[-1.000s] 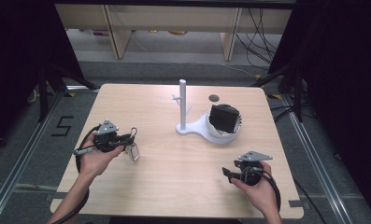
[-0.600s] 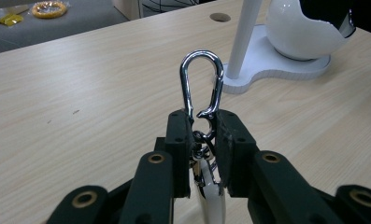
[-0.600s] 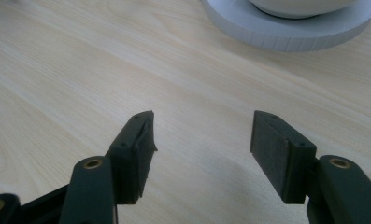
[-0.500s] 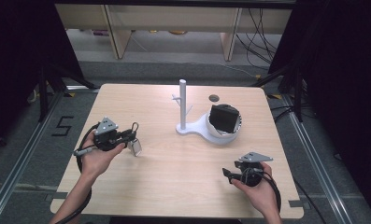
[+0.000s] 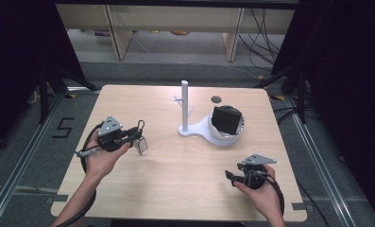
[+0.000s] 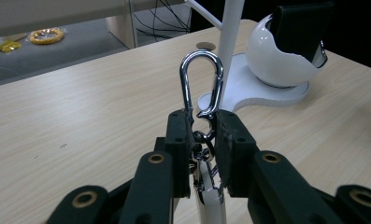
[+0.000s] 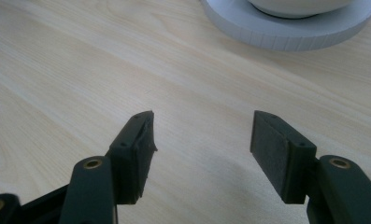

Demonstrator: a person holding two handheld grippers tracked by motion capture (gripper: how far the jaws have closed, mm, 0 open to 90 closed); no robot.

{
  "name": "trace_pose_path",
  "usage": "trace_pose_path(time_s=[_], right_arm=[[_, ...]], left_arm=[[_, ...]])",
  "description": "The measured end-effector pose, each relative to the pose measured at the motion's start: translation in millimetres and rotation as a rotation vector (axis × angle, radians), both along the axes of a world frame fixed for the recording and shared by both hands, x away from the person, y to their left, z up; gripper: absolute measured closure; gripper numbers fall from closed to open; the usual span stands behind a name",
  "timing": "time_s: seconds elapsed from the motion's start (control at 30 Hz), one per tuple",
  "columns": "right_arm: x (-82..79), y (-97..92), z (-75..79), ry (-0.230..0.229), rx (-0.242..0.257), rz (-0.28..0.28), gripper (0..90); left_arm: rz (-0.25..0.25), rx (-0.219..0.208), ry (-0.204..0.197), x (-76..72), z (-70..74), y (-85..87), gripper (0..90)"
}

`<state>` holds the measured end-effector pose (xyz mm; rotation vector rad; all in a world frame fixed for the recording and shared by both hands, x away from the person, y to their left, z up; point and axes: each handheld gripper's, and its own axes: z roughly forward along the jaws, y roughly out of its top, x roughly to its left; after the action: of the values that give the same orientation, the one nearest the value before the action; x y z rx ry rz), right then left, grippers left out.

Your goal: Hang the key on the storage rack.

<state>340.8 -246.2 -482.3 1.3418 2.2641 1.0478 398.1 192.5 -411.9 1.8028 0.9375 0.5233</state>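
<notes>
left gripper (image 6: 203,133) pinching the silver carabiner (image 6: 201,81), white tag dangling below | right gripper (image 7: 202,140) jaws wide apart, nothing in them | white stand (image 5: 185,111) mid-table

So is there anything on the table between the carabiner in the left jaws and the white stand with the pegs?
Nothing visible. The carabiner sits clamped in the left gripper, and bare table runs from it to the white stand.

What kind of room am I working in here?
Likely a lab recording booth: a bare wooden table ringed by black curtains, loose cables on the floor behind, and a taped "5" marking the floor beside it.
</notes>
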Motion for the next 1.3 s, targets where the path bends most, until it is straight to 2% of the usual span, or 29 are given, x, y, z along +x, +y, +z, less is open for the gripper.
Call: trace_pose_path(time_s=[0.23,0.3,0.37,0.4,0.6,0.67,0.73,0.9,0.93,1.0,1.17,1.27,1.3], right_arm=[[-1.2,-1.4,1.4,0.0,-0.004,-0.007,40.8],[-0.7,-2.5,0.5,-0.021,-0.015,-0.002,40.8],[-0.7,-2.3,0.5,-0.019,-0.016,-0.002,40.8],[-1.2,-1.3,1.2,0.001,-0.002,-0.007,40.8],[-1.3,-1.4,1.1,0.002,-0.002,-0.008,40.8],[-0.6,-2.3,-0.1,-0.012,-0.004,0.001,40.8],[-1.2,-1.7,0.5,0.0,0.003,-0.005,40.7],[-1.8,-2.0,0.5,0.004,-0.002,-0.008,40.7],[-2.1,-2.1,0.8,0.0,-0.005,-0.014,40.6],[-2.1,-2.9,0.1,-0.009,-0.009,-0.01,40.6],[-2.7,-3.0,1.5,0.001,-0.003,-0.017,40.6],[-2.5,-3.1,1.4,0.001,0.001,-0.012,40.6],[-3.9,-1.1,1.4,0.019,0.023,-0.028,40.6]], left_arm=[[-0.013,0.004,-0.015,1.4,4.5,-7.0,75.4],[-0.021,-0.005,-0.018,2.3,6.0,-9.5,75.4],[-0.027,-0.012,-0.021,3.0,7.6,-12.3,75.4],[-0.026,-0.004,-0.024,3.1,8.8,-13.5,75.4],[-0.043,-0.01,-0.042,6.7,14.1,-21.8,75.3],[-0.052,-0.014,-0.052,8.6,14.9,-24.4,75.4],[-0.053,-0.014,-0.054,10.2,15.5,-26.9,75.3],[-0.058,-0.019,-0.07,13.0,18.8,-31.9,75.4],[-0.065,-0.03,-0.077,14.0,19.2,-33.1,75.3],[-0.062,-0.025,-0.079,13.9,21.4,-35.2,75.4],[-0.072,-0.032,-0.096,15.6,26.0,-40.3,75.4],[-0.078,-0.035,-0.105,16.7,28.9,-42.8,75.4],[-0.077,-0.04,-0.105,16.9,29.7,-44.0,75.3]])
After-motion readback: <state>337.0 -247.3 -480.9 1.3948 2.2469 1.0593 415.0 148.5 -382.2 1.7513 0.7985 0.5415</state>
